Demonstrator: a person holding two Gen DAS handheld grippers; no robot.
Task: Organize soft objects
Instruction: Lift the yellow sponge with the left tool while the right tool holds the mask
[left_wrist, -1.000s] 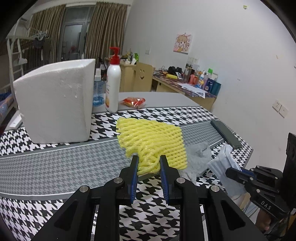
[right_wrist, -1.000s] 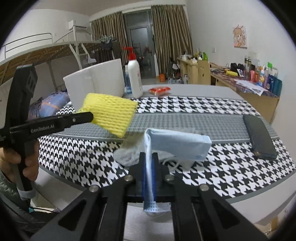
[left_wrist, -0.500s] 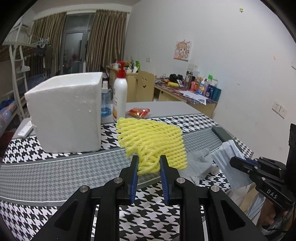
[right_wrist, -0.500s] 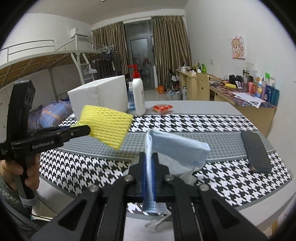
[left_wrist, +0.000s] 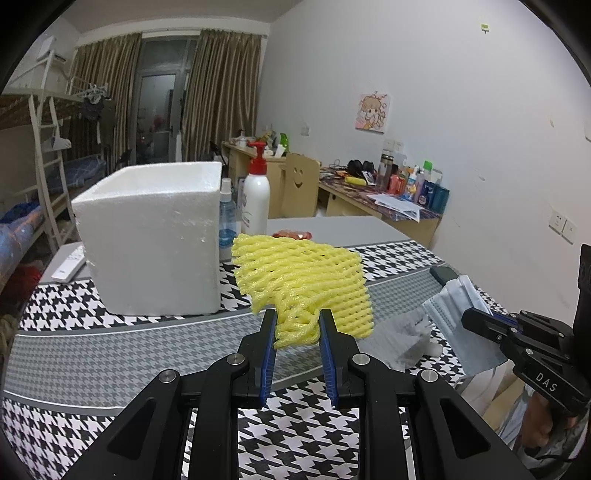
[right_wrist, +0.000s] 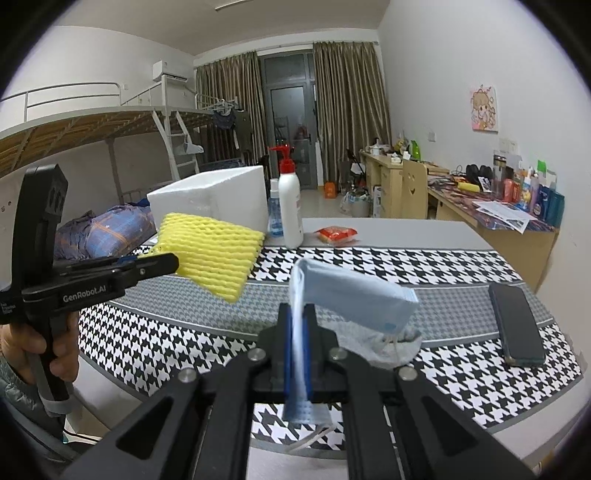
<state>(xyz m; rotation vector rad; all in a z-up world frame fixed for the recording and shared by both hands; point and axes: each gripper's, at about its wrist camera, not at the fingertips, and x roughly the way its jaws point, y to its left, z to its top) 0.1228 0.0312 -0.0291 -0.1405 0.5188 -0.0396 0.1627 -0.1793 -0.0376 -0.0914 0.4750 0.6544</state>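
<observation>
Clearly both soft items are off the table (right_wrist: 369, 266) and in the air. The left hand-held gripper (left_wrist: 297, 332) is clenched on the lower corner of the yellow foam net (left_wrist: 303, 284), and the right hand-held gripper (right_wrist: 297, 332) is clamped flat on a blue face mask (right_wrist: 351, 295), with 1 end flopping forward and an ear loop dangling below the jaws.

The white foam box (left_wrist: 151, 236) at the back left of the table looks like the likely place for them, though its opening is hidden from both views. To do this well, I would carry each piece high enough to clear the box rim, lower it inside before letting go, and take them 1 at a time so the 2 tools do not cross.

The net is a springy, open lattice that holds its shape and could snag on a rough edge. The mask is thin, pleated and limp, so it may drape over the rim. A grey crumpled cloth (right_wrist: 373, 347) lies on the checked tablecloth under the mask, near a dark phone (right_wrist: 517, 325).
</observation>
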